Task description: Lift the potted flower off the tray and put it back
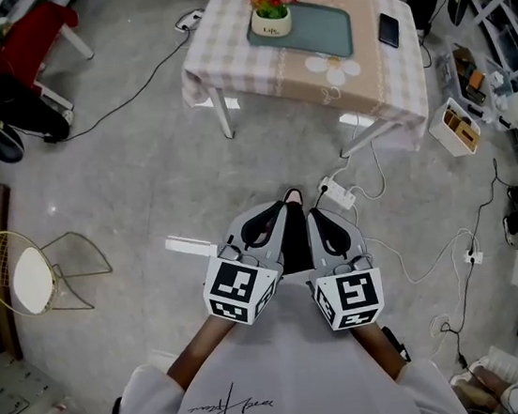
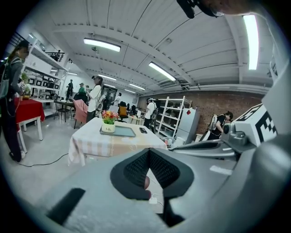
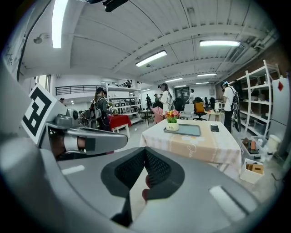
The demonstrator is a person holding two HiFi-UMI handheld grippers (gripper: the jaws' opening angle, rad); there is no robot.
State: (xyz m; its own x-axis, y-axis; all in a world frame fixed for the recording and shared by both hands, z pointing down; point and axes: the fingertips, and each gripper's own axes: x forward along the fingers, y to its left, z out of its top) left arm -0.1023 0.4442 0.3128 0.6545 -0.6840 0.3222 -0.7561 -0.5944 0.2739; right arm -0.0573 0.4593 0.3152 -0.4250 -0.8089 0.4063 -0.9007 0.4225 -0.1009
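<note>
Potted flower [image 1: 270, 9]: upright on the tray's [image 1: 321, 32] left end, well ahead. Left gripper [image 1: 277, 216], right gripper [image 1: 322, 221]: side by side, jaws closed, empty, neither clearly nearer.

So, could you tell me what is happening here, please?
A person stands back from the table, holding the left tool and right tool side by side, both shut and empty. The potted flower sits at one end of the tray on the table, with neither tool near it.
</note>
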